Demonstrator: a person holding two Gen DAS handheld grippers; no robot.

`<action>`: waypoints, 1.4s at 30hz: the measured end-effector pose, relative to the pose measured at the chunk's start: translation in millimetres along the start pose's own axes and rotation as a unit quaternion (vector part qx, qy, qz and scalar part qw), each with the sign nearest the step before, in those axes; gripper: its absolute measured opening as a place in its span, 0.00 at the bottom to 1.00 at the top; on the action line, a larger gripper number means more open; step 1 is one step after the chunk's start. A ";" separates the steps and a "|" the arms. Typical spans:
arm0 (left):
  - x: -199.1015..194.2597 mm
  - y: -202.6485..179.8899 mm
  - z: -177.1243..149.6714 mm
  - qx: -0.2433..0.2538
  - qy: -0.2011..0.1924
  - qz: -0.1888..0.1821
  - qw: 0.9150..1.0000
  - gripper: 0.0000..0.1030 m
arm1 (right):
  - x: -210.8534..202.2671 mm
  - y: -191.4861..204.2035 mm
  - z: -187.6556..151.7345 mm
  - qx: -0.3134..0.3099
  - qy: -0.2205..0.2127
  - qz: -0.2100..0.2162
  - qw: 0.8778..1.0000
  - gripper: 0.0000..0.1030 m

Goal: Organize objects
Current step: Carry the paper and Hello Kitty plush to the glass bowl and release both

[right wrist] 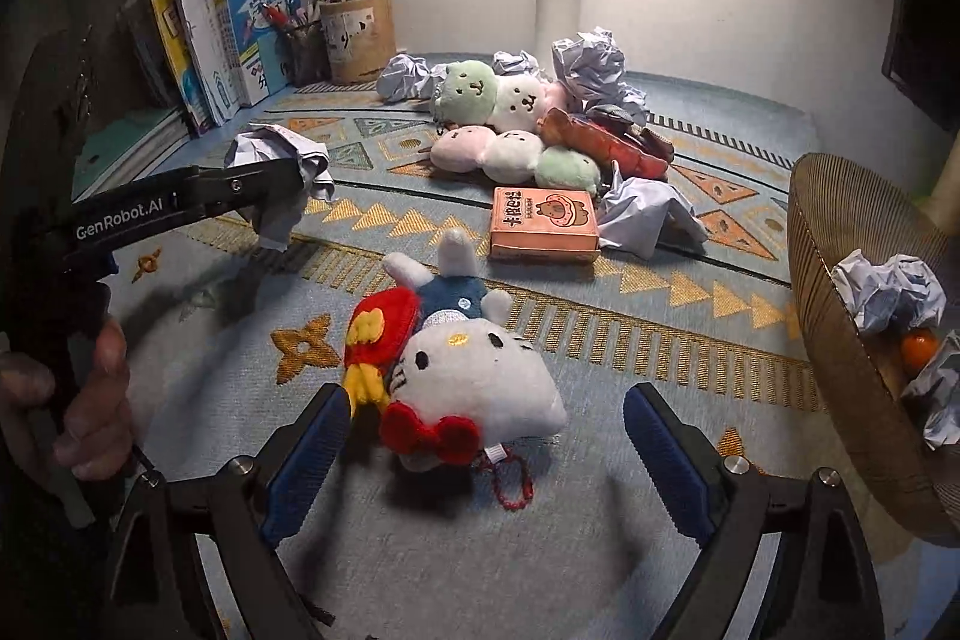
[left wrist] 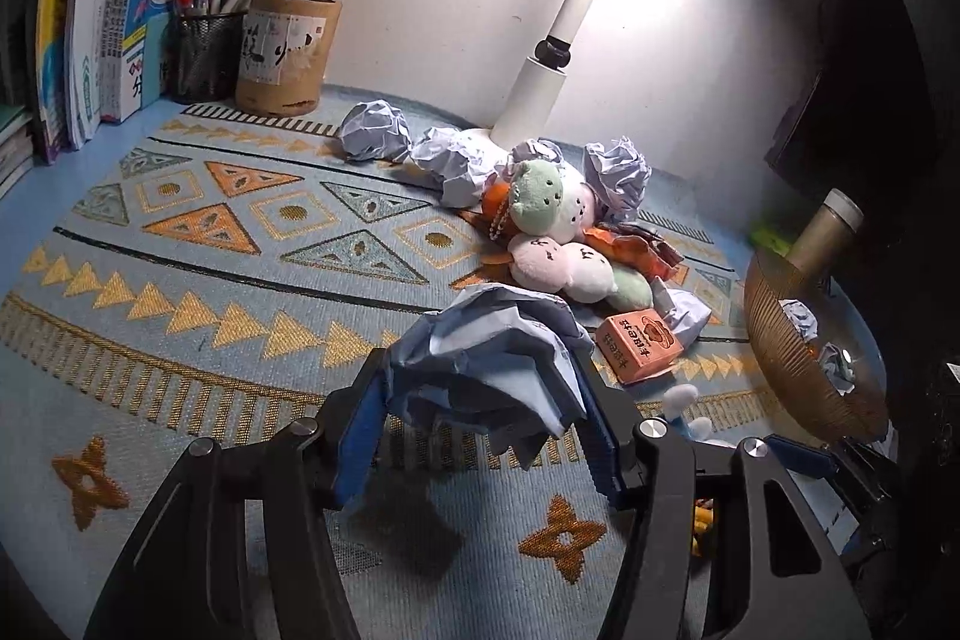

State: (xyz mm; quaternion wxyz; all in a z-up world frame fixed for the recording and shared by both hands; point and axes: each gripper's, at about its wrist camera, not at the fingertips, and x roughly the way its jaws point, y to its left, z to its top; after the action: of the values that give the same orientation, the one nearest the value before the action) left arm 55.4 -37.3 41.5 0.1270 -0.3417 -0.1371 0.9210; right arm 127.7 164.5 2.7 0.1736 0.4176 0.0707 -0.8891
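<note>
My left gripper (left wrist: 480, 400) is shut on a crumpled sheet of pale paper (left wrist: 486, 364), held just above the patterned mat; in the right wrist view the same gripper (right wrist: 294, 187) comes in from the left with the paper (right wrist: 276, 154) in its jaws. My right gripper (right wrist: 489, 400) is open and wide. A white cat plush (right wrist: 474, 376) with a red bow and blue outfit lies on the mat between its blue pads (right wrist: 312, 448), which do not press on it. A red and yellow plush piece (right wrist: 375, 328) lies against the cat, close to the left pad.
A brown ribbed basket (right wrist: 828, 316) at the right holds crumpled paper and an orange ball. An orange box (right wrist: 543, 223), a pile of round plushes (right wrist: 510, 124) and paper balls (left wrist: 375, 130) lie mid-mat. Lamp base (left wrist: 540, 88), pen cups (left wrist: 282, 52) and books (left wrist: 120, 28) line the back.
</note>
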 end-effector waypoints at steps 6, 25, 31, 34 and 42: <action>0.2 0.6 -0.1 -0.001 0.000 -0.002 1.000 0.54 | 13.3 0.4 3.8 -0.003 0.019 0.005 1.000 0.81; 0.7 -3.2 -0.7 0.007 0.000 -0.001 1.000 0.54 | 3.2 -2.9 2.1 0.010 -0.007 0.008 1.000 0.54; -9.6 -49.9 8.3 0.047 -0.004 -0.026 0.999 0.54 | -65.4 -39.6 17.2 0.059 -0.076 -0.008 0.995 0.54; -14.2 -97.5 24.2 0.069 -0.009 -0.067 0.995 0.54 | -108.3 -77.8 21.3 0.099 -0.113 -0.051 0.987 0.54; 22.2 -228.7 36.3 0.152 0.018 -0.148 0.977 0.54 | -142.6 -187.1 -12.4 0.234 -0.097 -0.153 0.955 0.55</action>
State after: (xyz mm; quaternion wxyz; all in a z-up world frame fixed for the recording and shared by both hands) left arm 47.1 176.7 132.4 0.3150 -0.3105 -0.0427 0.8959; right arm 152.1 377.3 100.5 -0.0611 0.3422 -0.0932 -0.9330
